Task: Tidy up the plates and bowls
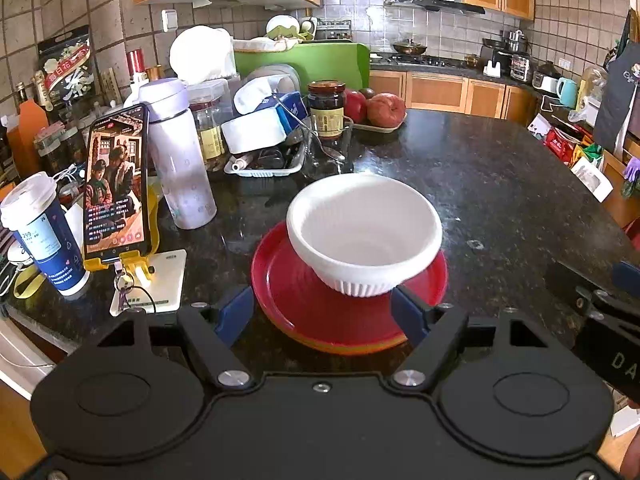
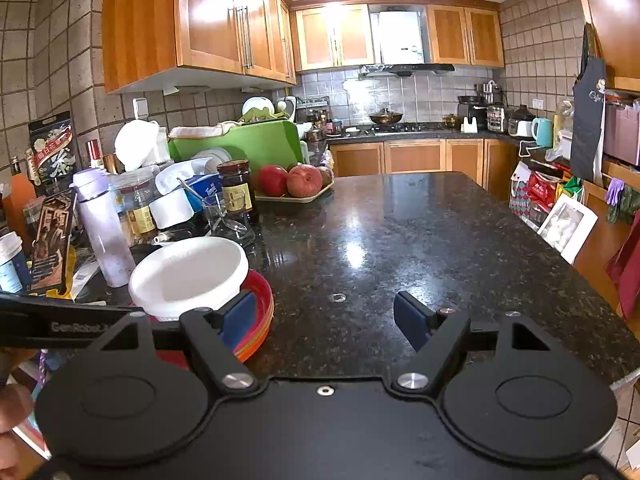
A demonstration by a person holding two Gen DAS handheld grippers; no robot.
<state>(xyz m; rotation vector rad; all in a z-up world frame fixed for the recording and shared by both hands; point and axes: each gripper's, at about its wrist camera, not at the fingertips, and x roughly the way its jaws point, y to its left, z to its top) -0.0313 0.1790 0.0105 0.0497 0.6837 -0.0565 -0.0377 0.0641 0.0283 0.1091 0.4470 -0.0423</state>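
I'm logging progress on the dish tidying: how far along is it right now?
Done: the white bowl sits on the stack of red plates on the counter. In hand: nothing; the left gripper is open around the stack's near edge, the right gripper open over bare counter. Left: I see no other loose plates or bowls, perhaps only moving the stack.

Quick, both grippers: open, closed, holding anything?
Left gripper: open, empty, fingers either side of the stacked red plates under the white ribbed bowl.
Right gripper: open, empty, over bare black granite counter.
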